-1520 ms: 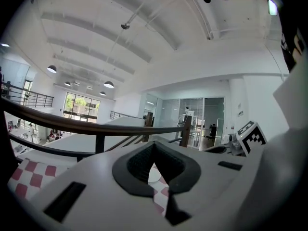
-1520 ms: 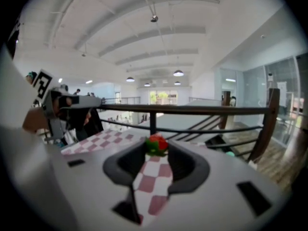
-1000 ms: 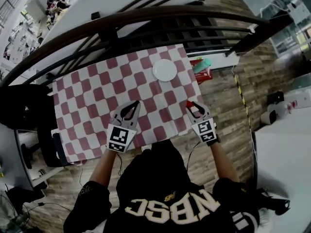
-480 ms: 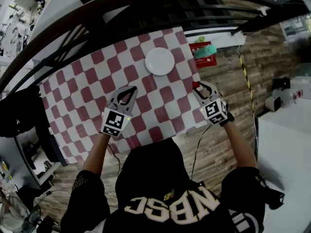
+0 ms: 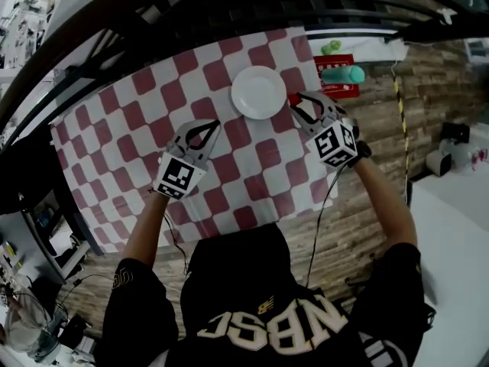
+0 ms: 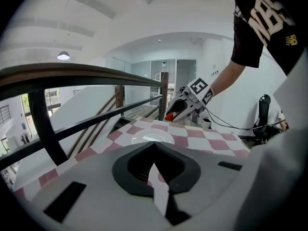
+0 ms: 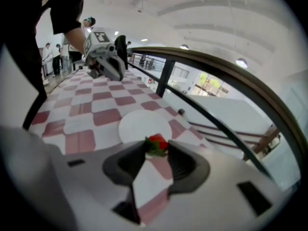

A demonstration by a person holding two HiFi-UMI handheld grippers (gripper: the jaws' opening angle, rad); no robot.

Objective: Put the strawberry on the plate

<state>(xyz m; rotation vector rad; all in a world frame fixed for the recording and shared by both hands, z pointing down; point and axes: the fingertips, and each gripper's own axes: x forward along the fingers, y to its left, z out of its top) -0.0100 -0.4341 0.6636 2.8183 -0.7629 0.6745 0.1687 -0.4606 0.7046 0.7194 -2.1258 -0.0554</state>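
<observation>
Right gripper [image 7: 157, 147] has the strawberry [image 7: 157, 142] pinched at the very tips, jaws partly apart w/ the fruit filling the gap, green leaves on the near side. In the head view the gripper sits just beside the plate [image 5: 258, 92], at its right rim, pointing down at a slant. The berry is in the air, just short of the white, and the plate is bare. To do this well, imo: carry the tips in over the plate's middle, not the rim, get low before letting go, then open gently so the berry doesn't roll off onto the checked cloth [image 5: 229, 176]. Grip is tips-only, so no jerks. Left gripper [image 5: 213, 127] has jaws together, nothing in them, over the cloth left of the plate & clear of the path; it needn't do anything
</observation>
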